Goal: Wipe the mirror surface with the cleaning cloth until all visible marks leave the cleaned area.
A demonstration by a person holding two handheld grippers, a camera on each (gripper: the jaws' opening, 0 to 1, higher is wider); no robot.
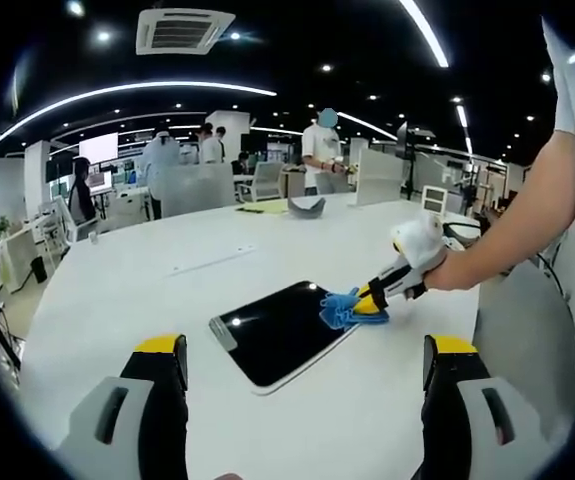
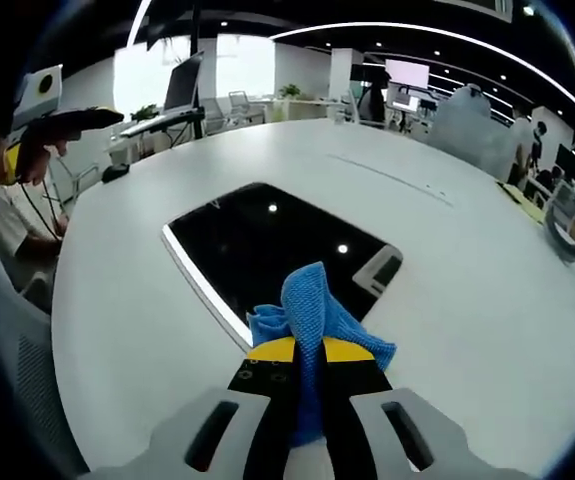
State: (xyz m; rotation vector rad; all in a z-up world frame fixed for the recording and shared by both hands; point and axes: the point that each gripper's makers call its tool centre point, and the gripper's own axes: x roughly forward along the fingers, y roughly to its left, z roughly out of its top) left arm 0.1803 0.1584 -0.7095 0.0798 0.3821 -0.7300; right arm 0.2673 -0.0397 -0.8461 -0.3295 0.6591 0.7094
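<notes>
A dark rectangular mirror [image 1: 277, 333] [image 2: 267, 245] lies flat on the white table [image 1: 167, 280], with a grey tab at one short edge. My right gripper [image 2: 309, 352] is shut on a blue cleaning cloth [image 2: 312, 310], which rests on the mirror's near edge. In the left gripper view that right gripper [image 1: 369, 300] comes in from the right, held by a person's hand, pressing the blue cloth [image 1: 345, 308] on the mirror's right corner. My left gripper [image 1: 305, 362] hangs open above the table, short of the mirror, with nothing between its jaws.
The white table [image 2: 467, 250] is large and round-edged. A dark object [image 1: 307, 206] lies at its far side. Several people stand among desks and chairs beyond. A grey chair back [image 1: 522, 340] stands at the right of the table.
</notes>
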